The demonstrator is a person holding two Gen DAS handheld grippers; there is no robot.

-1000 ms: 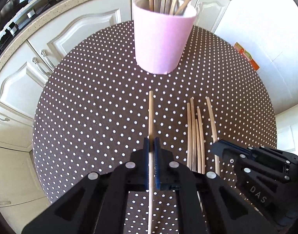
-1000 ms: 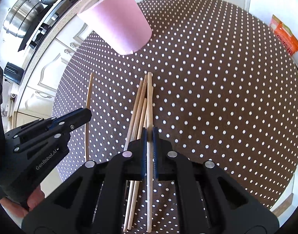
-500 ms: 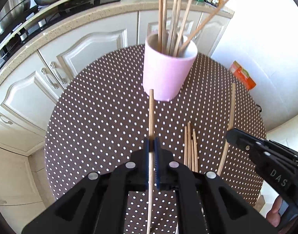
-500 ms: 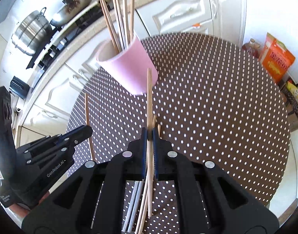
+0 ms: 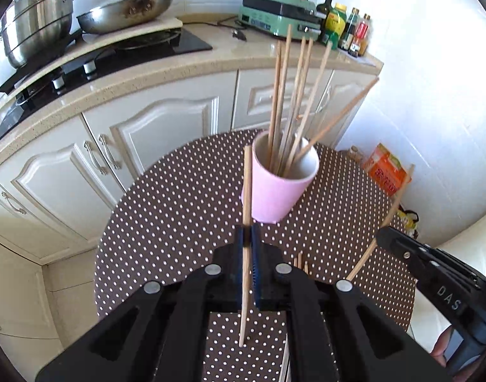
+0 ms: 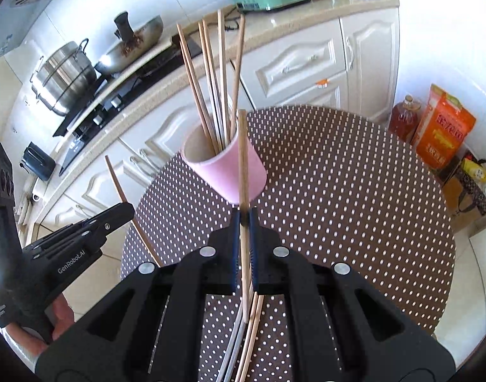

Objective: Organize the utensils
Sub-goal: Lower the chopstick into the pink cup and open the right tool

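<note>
Both grippers are clamped down tight right now, each on its own wooden chopstick. The left gripper [image 5: 248, 238] has its fingers pinched shut on a chopstick [image 5: 247, 184] that sticks up past the blue pads, with its top end just beside the rim of the pink cup [image 5: 276, 191] in that view. The lower end hangs out below the fingers, over the tabletop [image 5: 179, 210], the round one with the brown polka-dot cloth.

Same deal for the right gripper [image 6: 243, 218]: fingers closed on a second chopstick [image 6: 243, 159], which crosses in front of the pink cup from its own camera. From the left wrist view you can see that right-hand stick angled up toward the orange bag [image 5: 386, 172] on the floor.

The cup sits on the far part of the tabletop, near the white cabinets [image 5: 153, 133], and already has a bunch of chopsticks [image 5: 293, 102] standing in it, fanned out. A few more loose chopsticks [image 6: 252, 328] lie flat on the cloth under the right gripper, apart from the cup. Can't tell exactly how many.

A bit of the person's hand [image 6: 56, 318] shows behind the left gripper in the right wrist view.
</note>
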